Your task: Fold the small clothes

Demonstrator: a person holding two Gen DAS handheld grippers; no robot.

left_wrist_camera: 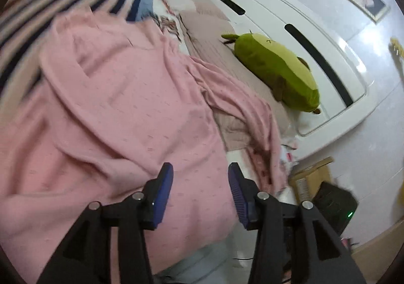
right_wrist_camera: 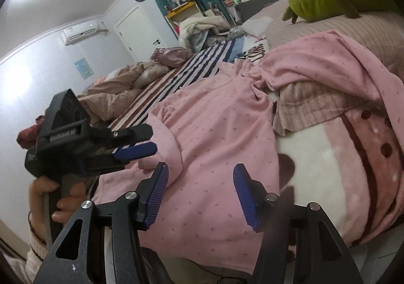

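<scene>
Both the left gripper (left_wrist_camera: 200, 170) and right gripper (right_wrist_camera: 200, 173) hover spread apart and empty over the pink top (right_wrist_camera: 214, 132) lying rumpled ahead on the bed, which looks soft, light and floppy, best pinched at a hem.

The left gripper (left_wrist_camera: 200, 178), fingers (left_wrist_camera: 164, 190) apart, hangs over a rumpled pink garment (left_wrist_camera: 113, 107) on the bed (left_wrist_camera: 214, 39); a green plush (left_wrist_camera: 275, 69) lies beyond.

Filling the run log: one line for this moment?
left gripper: open, empty | right gripper: open, empty | pink garment: spread on bed, unfolded
</scene>
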